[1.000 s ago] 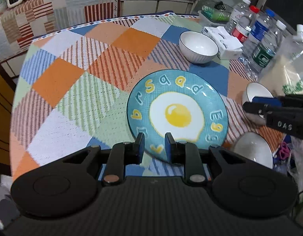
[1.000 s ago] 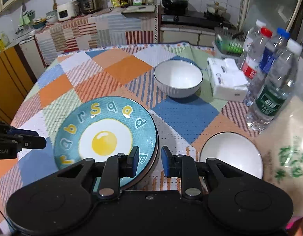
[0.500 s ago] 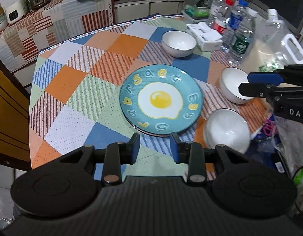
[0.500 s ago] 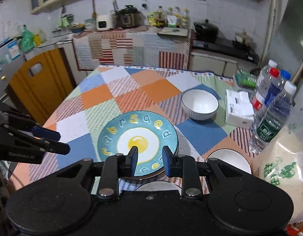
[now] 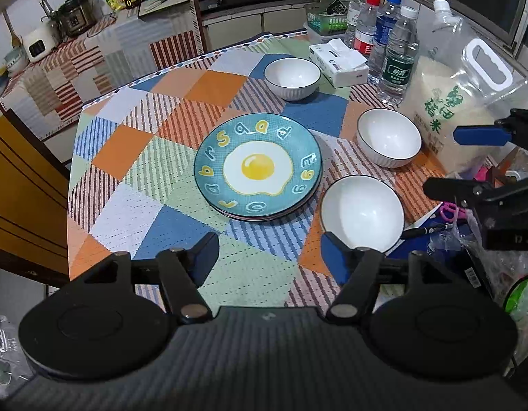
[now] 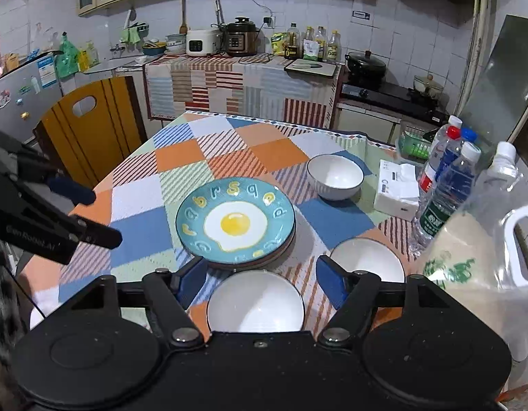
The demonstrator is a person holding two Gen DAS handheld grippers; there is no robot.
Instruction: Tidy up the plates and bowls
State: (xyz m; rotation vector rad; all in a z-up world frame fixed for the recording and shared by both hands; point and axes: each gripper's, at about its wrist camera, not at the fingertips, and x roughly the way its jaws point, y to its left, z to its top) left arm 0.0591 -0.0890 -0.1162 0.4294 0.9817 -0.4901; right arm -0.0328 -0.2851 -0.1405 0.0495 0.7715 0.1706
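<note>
- The left tongs (image 5: 270, 251) stand wide apart over the near edge of the desk (image 5: 134, 157); their jaws have just been opening and nothing is between them.
- The right tongs (image 6: 260, 282) are likewise spread wide, jaws just opened, holding nothing; a white bowl shows below the gap but the pads do not touch it.
- The plates (image 5: 258, 167) lie stacked in the middle of the checked cloth, the top one blue with a fried-egg picture and letters round its rim; darker rims of others show under its near edge.
- Three white bowls sit apart on the cloth, none stacked.
- The near bowl (image 5: 362, 213) is just to the right of the plates.
- The second bowl (image 5: 389, 137) stands beyond it, close to the rice bag (image 5: 459, 102).
- The far bowl (image 5: 292, 78) sits behind the plates, beside a tissue pack (image 5: 339, 63).
- Water bottles (image 5: 397, 54) stand in a cluster at the far right corner, behind the tissue pack.
- In the left view the right tongs appear at the right edge, above clutter with a pen (image 5: 425, 230).
</note>
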